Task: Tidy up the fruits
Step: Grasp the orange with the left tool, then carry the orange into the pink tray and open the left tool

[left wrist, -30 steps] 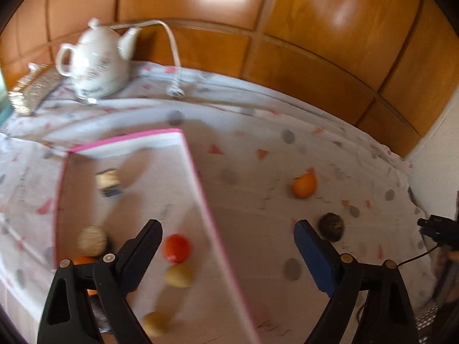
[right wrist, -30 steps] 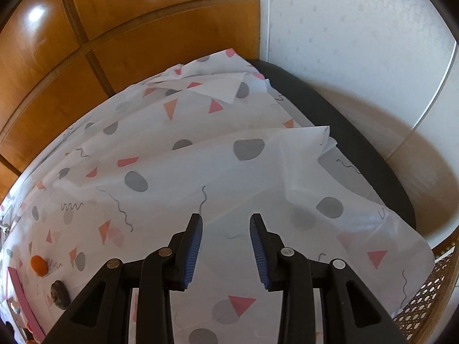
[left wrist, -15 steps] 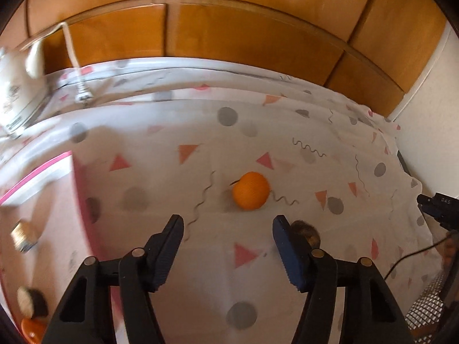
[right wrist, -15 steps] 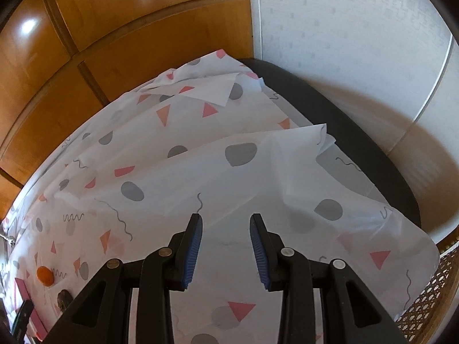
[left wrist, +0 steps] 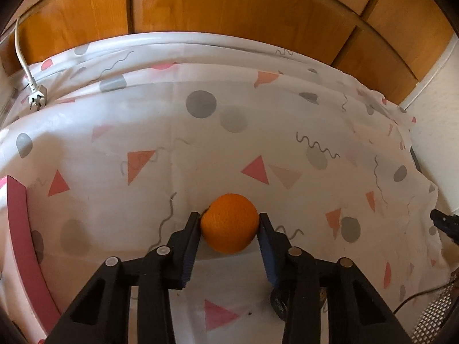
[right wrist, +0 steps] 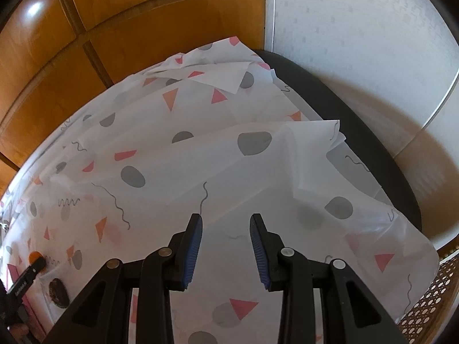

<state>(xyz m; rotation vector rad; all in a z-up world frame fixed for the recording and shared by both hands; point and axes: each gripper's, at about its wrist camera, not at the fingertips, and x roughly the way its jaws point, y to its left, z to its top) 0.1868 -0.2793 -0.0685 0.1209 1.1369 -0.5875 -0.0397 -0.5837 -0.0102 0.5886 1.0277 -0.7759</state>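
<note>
We note the thin patterned tablecloth (left wrist: 229, 132) drapes in loose folds. A pink tray wall (left wrist: 20, 229) borders it, presumably the fruits' destination. Left gripper (left wrist: 229, 223) brackets the dimpled, round orange (left wrist: 229, 223) on the cloth, pads touching both sides. Right gripper (right wrist: 226, 229) hovers, jaws parted, empty.

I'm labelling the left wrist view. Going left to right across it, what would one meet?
Pink tray wall → white plug → left gripper with the orange between its fingers → black object at the right edge.
</note>
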